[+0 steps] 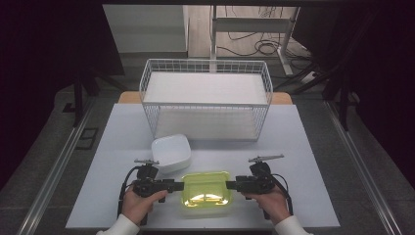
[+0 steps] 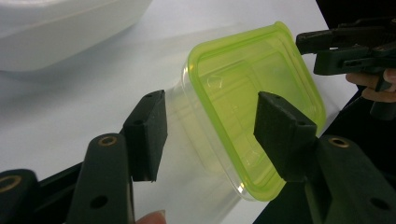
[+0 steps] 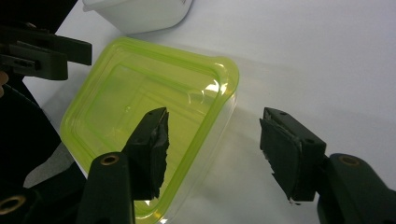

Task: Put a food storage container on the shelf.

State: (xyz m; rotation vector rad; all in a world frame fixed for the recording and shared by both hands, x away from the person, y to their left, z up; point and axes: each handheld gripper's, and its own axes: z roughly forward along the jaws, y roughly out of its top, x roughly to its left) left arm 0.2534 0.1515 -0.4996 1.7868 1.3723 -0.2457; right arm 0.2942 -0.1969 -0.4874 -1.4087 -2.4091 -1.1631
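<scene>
Sitting near the surface's (image 1: 122,147) front edge, your clear container with its yellow-green lid (image 1: 206,194) is lying between your left gripper (image 1: 180,185) and right gripper (image 1: 229,185), both spread, straddling its ends.

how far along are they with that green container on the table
Early on. Done so far: both claws are lined up at the green container, the left claw straddling one end wall, the right claw straddling the other. In hand: the grip itself, since the jaws stand apart with gaps at the rim. Left: closing on it and lifting, perhaps toward the wire basket.
</scene>
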